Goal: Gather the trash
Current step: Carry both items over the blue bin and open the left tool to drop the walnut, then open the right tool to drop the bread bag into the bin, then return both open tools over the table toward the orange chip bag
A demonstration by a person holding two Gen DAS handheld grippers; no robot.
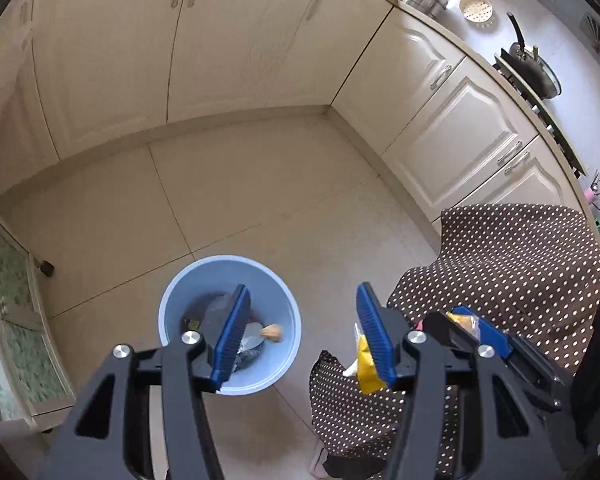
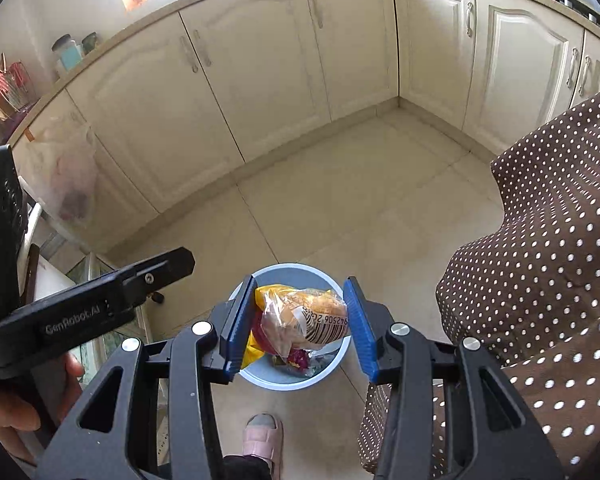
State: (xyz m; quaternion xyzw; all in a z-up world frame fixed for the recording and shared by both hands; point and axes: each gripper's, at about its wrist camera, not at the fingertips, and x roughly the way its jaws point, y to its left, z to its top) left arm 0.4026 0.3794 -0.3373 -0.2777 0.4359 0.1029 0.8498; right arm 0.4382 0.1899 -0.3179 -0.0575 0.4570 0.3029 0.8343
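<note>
Showing right gripper (image 2: 298, 322) clamped on bread bag (image 2: 308, 320) above blue bin (image 2: 336, 368); left gripper (image 1: 300, 336) spread, empty.

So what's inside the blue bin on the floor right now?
Inside the blue bin: crumpled wrappers and a small tan scrap. The left gripper's finger covers the middle, so anything beneath stays unseen.

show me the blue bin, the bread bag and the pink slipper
blue bin (image 1: 172, 312): left wrist view, on its left rim
bread bag (image 2: 312, 314): right wrist view, on the clear plastic over the bread, between the right gripper's pads
pink slipper (image 2: 260, 438): right wrist view, on its top strap
</note>
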